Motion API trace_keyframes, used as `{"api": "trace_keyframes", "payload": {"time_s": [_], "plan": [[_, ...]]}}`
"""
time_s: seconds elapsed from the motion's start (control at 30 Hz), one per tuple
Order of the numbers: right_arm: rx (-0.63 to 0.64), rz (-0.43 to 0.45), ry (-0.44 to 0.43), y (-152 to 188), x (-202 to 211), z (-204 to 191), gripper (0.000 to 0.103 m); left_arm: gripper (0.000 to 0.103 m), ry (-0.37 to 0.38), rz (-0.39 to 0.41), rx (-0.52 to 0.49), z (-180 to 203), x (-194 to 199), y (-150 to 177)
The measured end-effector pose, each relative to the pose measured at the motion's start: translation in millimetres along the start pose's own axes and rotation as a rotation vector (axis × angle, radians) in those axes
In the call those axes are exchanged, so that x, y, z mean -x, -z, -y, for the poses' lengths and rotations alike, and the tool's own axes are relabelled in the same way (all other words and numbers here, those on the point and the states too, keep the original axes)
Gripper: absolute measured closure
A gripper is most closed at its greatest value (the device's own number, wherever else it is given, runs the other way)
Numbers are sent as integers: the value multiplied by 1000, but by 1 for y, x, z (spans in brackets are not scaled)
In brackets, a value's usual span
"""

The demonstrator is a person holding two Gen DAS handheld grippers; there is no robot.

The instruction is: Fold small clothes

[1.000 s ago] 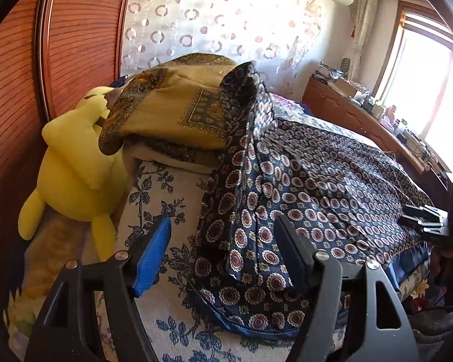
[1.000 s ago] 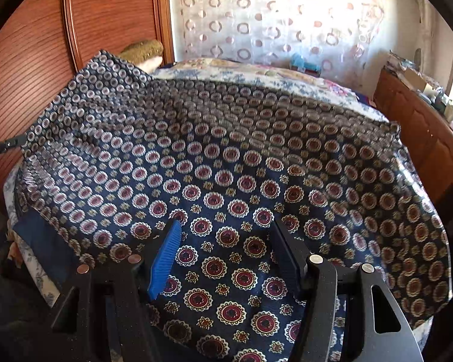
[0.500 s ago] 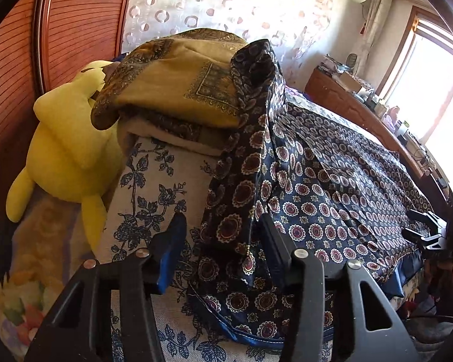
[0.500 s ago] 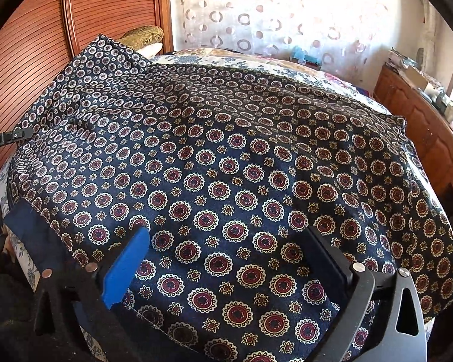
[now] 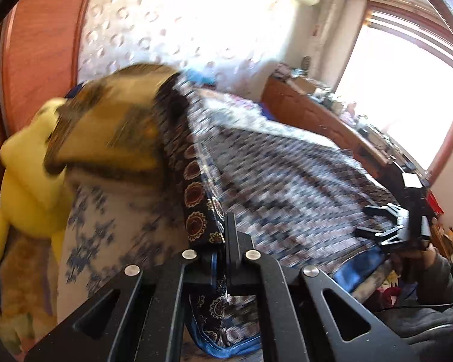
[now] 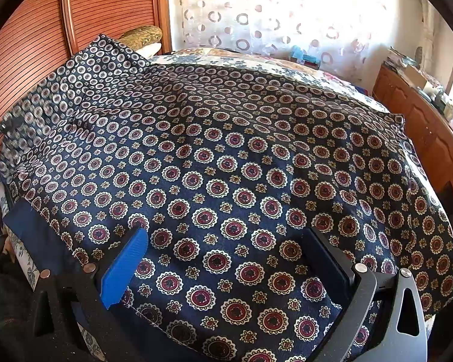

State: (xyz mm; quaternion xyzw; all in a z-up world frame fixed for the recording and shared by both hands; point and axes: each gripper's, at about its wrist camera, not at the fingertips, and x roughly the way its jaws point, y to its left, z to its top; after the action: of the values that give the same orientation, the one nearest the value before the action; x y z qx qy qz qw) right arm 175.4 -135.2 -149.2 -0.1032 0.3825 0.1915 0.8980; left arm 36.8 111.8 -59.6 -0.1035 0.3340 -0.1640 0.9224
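Note:
A navy cloth with red and white medallions lies spread over the bed and fills the right wrist view. In the left wrist view my left gripper is shut on the left edge of this cloth, which rises from the jaws toward the pillows. The view is blurred by motion. My right gripper is open wide, its blue pad and dark pad resting over the near edge of the cloth. It also shows in the left wrist view at the right.
A yellow plush toy and a stack of gold-patterned pillows lie at the bed's head by a wooden slatted wall. The floral bedsheet shows beside the cloth. A wooden dresser stands on the right.
My left gripper has closed onto the cloth's left edge and is moving, blurring its view. My right gripper has opened wider and stays over the near edge.

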Motion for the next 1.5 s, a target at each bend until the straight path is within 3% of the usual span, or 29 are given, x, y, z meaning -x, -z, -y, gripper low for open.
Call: {"api": "trace_keyframes", "payload": {"time_s": [0.17,0.27,0.37,0.5,0.57,0.67,0.87,1.1,1.17,1.2,1.3,1.4,1.5], "plan": [[-25,35,-23,3,11,10,4,99,59,31,-72,31,-7,-33],[-40,61,-4,6,23,22,20,99,106,29,-137,58,-18,-56],[-88,93,-15,13,38,40,23,99,147,21,-215,93,-34,-80],[-113,127,39,25,59,60,30,99,192,15,-273,130,-51,-96],[-132,134,46,32,68,71,30,99,223,2,-295,145,-59,-99],[-199,155,-12,44,80,89,30,99,274,-12,-319,170,-69,-103],[-226,180,39,66,98,106,30,99,355,-21,-381,227,-83,-115],[-258,196,66,86,115,120,30,99,414,-75,-456,277,-104,-111],[-268,195,73,91,117,124,30,99,384,-106,-492,286,-112,-102],[-272,193,75,90,116,126,30,96,376,-116,-509,288,-114,-99],[-283,189,81,91,116,131,30,59,409,-125,-488,285,-113,-95],[-287,189,91,87,113,133,30,49,367,-120,-467,273,-112,-95],[-288,194,96,82,111,132,30,48,325,-104,-443,257,-108,-94]]}}
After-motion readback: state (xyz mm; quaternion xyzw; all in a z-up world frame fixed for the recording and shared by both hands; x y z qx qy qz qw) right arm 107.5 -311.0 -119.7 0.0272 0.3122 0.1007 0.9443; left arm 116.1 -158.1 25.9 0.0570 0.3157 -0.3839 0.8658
